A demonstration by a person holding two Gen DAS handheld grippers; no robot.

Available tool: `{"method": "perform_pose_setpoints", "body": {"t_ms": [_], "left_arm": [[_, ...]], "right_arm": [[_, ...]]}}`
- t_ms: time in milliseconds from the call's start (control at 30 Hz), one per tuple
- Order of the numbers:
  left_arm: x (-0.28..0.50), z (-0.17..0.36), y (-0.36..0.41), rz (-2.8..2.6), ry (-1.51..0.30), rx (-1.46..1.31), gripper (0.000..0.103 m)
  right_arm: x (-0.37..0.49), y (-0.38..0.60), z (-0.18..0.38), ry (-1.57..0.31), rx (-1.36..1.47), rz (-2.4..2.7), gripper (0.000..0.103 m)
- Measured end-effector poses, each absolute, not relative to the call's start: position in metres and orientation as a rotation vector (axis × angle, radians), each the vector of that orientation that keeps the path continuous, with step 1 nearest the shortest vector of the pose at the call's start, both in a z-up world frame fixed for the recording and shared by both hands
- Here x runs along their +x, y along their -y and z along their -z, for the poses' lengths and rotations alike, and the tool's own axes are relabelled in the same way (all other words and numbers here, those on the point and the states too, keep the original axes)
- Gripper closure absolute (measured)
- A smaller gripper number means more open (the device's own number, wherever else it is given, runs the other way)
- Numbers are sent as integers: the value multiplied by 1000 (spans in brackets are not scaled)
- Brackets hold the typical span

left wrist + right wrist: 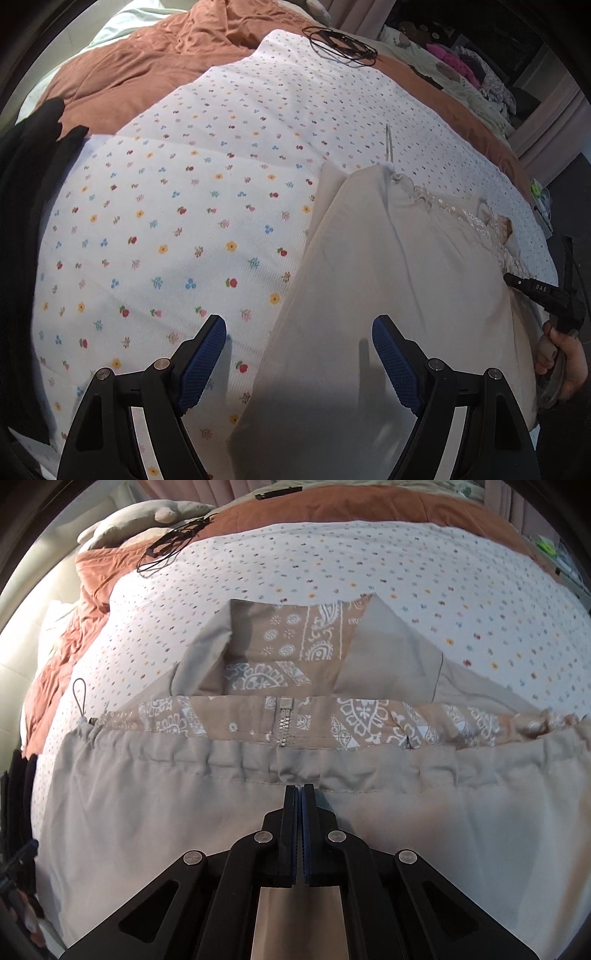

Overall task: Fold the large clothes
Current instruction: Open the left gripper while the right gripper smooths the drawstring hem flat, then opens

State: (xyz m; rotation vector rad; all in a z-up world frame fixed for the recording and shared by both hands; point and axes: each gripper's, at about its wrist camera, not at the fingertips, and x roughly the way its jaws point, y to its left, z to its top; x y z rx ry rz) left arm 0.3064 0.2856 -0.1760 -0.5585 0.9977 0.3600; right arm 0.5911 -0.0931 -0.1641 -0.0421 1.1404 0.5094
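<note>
Bedding fills both views: a rust-brown quilt [147, 66] lies under a white sheet [177, 229] printed with small coloured flowers, and the sheet is the working surface. Curtains and a heap of mixed clothing [465, 70] sit at the far edge in the left wrist view, and a dark garment [26, 192] lies along the sheet's left side.

On the sheet rests the large beige jacket [184, 830], spread wide in the right wrist view. Its near part is plain grey-beige cloth with a gathered drawstring hem running across, and beyond that a tan paisley-patterned panel [295, 635] shows with a zipper [282, 720] at the middle. A drawstring loop [78, 694] sticks out at the hem's left end. In the left wrist view the same jacket [388, 277] lies to the right of centre, one edge running down toward the camera.

A tangle of thin black cord [341, 42] lies far off on the sheet.

The left gripper [299, 354] hangs above the jacket's edge with its blue-padded jaws spread wide and nothing between them. The right gripper [299, 794] has its jaws pressed fully together just below the hem seam; whether any cloth is pinched between the pads cannot be told. A hand [565, 362] on that gripper's handle shows at the left view's right edge.
</note>
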Motion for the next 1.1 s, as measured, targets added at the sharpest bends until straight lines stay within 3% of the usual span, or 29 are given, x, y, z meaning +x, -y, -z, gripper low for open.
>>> {"method": "perform_pose_setpoints", "body": {"t_ms": [233,333,700,1100], "left_arm": [[271,187,-287,-346,-980,-677,21],[255,193,-288,-351,-980,-712,21],[215,194,-286,-267,-954,-854,21],[222,203,-270,-175,-917,-950,21]], "right_arm": [[597,112,146,-1123,87,-519,96],[587,122,130,-1091,111,-522,65],[509,140,108,-1093,99,-576,63],[424,163,131,-1183,125,-517,63]]}}
